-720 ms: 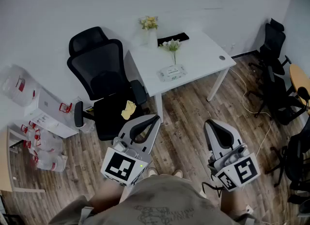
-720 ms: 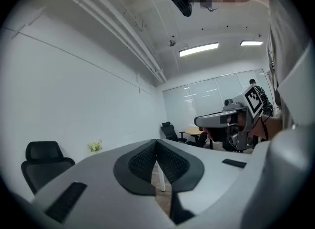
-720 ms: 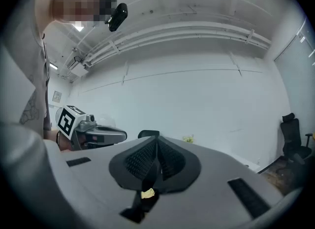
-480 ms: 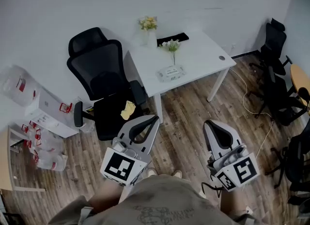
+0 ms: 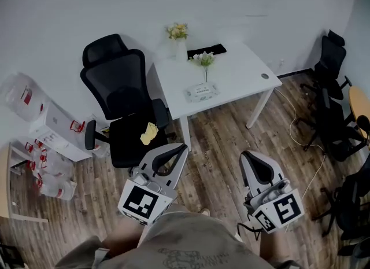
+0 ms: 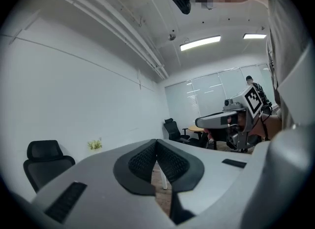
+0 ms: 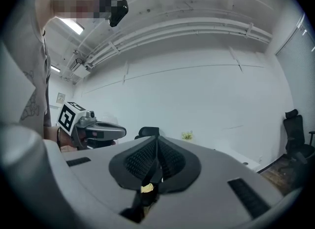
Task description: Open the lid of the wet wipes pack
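Note:
The wet wipes pack (image 5: 202,92) lies flat on the white table (image 5: 237,71), near its front edge, its lid down. Both grippers hang well short of the table, held level over the wooden floor in front of the person. My left gripper (image 5: 182,146) is shut with nothing between its pads, which meet in the left gripper view (image 6: 156,144). My right gripper (image 5: 247,155) is shut and empty too, its tips together in the right gripper view (image 7: 157,141).
A black office chair (image 5: 124,109) with a yellow cloth (image 5: 149,133) on its seat stands left of the table. Two small flower vases (image 5: 178,35) and a black flat object (image 5: 206,49) sit on the table. More black chairs (image 5: 329,106) crowd the right side; boxes and bags (image 5: 49,140) lie left.
The view has shifted slightly: the table and chair sit a little farther off and both grippers have sunk a bit lower in the frame. Both stay shut.

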`<state>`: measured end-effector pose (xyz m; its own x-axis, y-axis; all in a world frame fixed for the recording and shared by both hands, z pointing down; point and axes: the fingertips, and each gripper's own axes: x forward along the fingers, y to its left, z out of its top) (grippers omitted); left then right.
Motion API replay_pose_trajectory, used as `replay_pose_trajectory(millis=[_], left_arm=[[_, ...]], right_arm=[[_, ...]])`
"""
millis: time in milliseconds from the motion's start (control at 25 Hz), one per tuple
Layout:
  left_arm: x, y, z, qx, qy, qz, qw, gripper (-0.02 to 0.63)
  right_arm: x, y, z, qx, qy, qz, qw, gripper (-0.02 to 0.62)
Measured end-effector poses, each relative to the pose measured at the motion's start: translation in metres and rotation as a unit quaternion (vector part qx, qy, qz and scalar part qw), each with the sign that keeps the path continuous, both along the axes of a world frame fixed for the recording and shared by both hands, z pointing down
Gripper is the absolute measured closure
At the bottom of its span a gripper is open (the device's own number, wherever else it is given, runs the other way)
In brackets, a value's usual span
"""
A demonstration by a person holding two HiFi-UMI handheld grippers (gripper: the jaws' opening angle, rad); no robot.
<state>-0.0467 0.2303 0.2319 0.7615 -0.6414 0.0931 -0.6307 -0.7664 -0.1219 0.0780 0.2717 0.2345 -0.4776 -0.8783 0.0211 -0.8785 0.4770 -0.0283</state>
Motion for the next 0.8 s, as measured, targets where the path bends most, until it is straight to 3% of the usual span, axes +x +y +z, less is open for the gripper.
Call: replay_pose_trajectory(millis=[160, 200, 240, 520, 800], left_arm=[[0.007, -0.003, 0.005, -0.001, 0.000, -0.010, 1.0000, 0.589], [0.008, -0.003, 0.006, -0.002, -0.002, -0.011, 0.9999, 0.589], [0.008, -0.004, 0.008, -0.003, -0.003, -0.013, 0.9999, 0.589], [0.004, -0.031, 0.018, -0.011, -0.002, -0.025, 0.9996, 0.589], [0.008, -0.089, 0.039, -0.016, -0.013, -0.016, 0.9997, 0.589]], right_arm=[[0.012, -0.003, -0.007, 0.029, -0.013, 0.007, 0.999, 0.545], [0.013, -0.004, -0.009, 0.039, -0.006, 0.009, 0.999, 0.391], [0.013, -0.005, -0.010, 0.046, 0.005, 0.009, 0.999, 0.354], [0.016, -0.031, 0.004, 0.036, 0.012, 0.008, 0.999, 0.354], [0.025, -0.088, 0.025, 0.011, 0.020, 0.019, 1.000, 0.354]])
